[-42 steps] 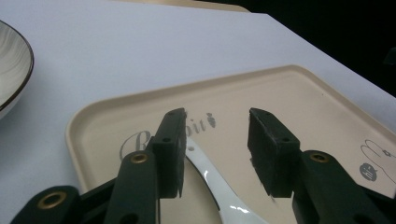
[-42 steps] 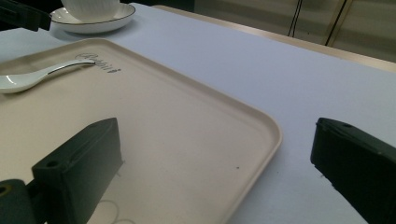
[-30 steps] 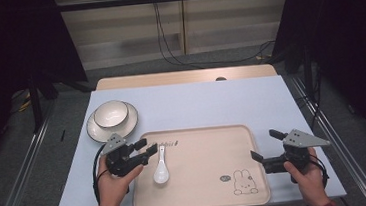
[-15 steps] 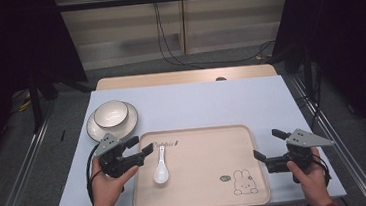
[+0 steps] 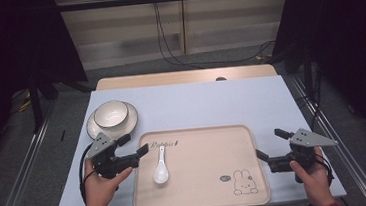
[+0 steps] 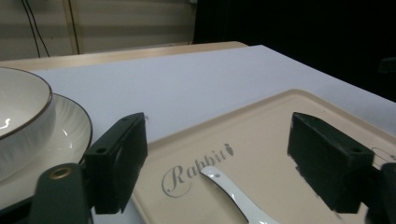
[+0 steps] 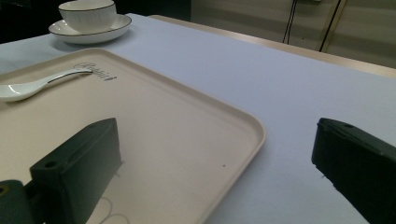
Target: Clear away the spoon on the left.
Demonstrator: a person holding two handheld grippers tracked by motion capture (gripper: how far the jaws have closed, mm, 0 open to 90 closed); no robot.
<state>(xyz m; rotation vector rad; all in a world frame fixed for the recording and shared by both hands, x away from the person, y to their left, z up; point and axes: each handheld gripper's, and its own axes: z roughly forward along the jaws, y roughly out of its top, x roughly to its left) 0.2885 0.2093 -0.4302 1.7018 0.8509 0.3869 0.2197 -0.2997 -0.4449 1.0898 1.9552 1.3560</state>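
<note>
The white ceramic spoon (image 5: 159,166) is lying flat on the beige tray (image 5: 204,201), in the tray's left part — bowl end toward the person, glossy and catching light, open side facing up. Its slim handle is pointing away toward the tray's far edge, the tip resting right beside the printed "Rabbit" lettering (image 6: 195,168). It is sitting clear of the tray's raised rim, touching nothing but the tray floor — the rabbit drawing (image 5: 244,183) is lying well apart, toward the near right corner.
</note>
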